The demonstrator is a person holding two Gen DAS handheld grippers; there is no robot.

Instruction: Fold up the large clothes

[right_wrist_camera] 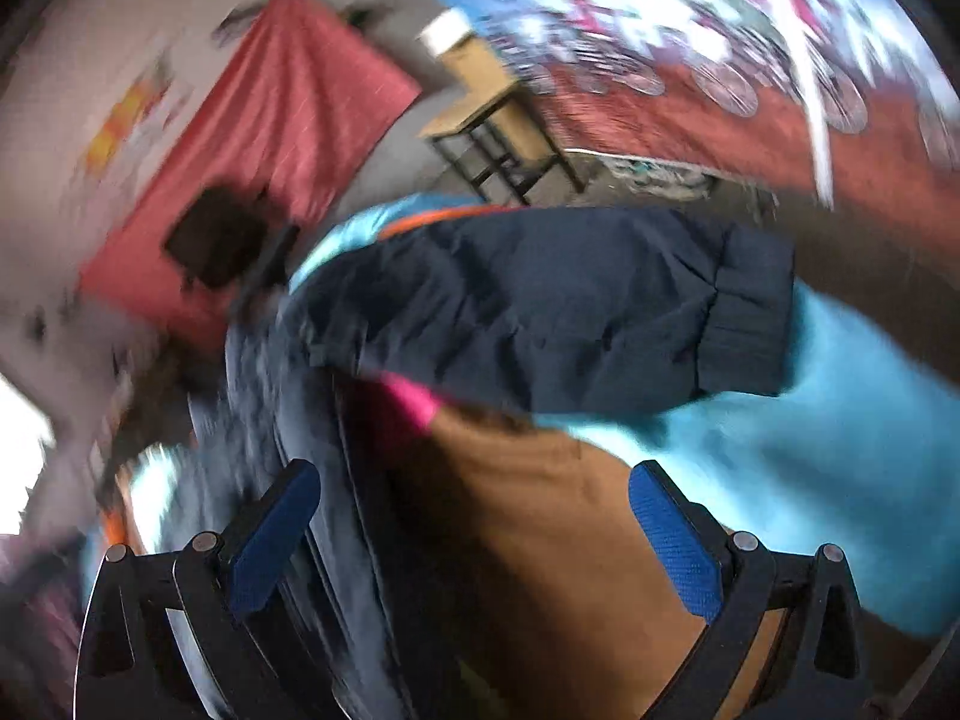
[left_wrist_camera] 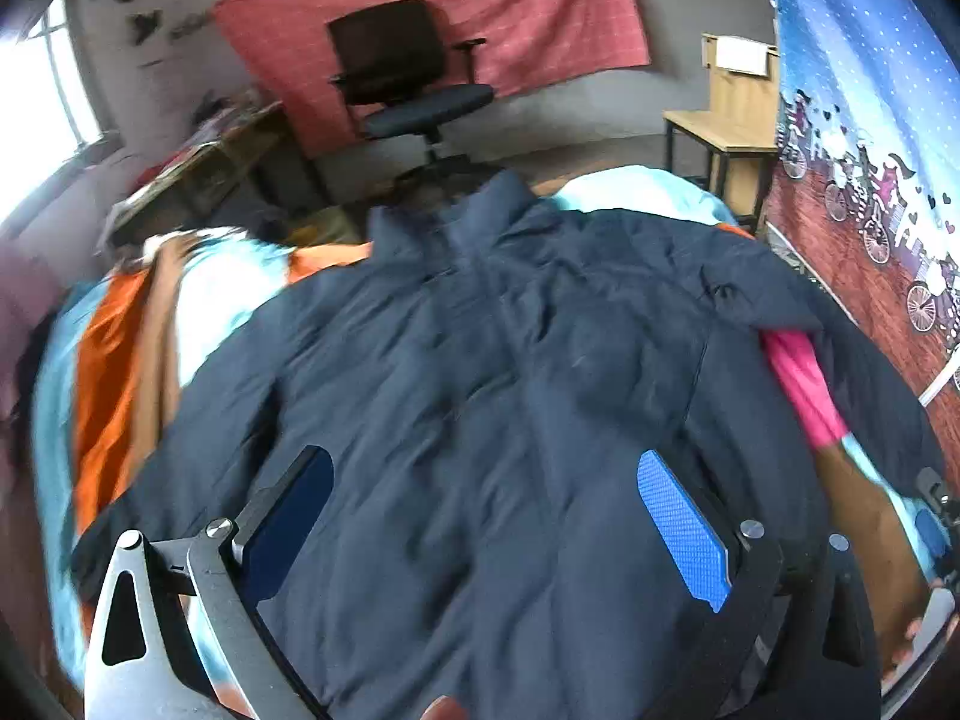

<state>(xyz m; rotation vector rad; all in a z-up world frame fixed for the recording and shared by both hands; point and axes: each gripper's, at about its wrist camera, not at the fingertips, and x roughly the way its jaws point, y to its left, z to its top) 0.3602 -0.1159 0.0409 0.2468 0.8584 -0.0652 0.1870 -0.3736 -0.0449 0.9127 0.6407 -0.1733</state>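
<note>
Navy padded jacket [left_wrist_camera: 492, 372]: soft, bulky, slick. Grab sleeve cuff [right_wrist_camera: 744, 312] beside jacket body. Left gripper [left_wrist_camera: 486, 528], right gripper [right_wrist_camera: 474, 534] spread wide, empty.

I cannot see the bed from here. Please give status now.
Left gripper open, empty, above navy jacket. Right gripper open, empty, view blurred. Jacket spread flat, unfolded. Person's arm in pink sleeve lies across jacket.
</note>
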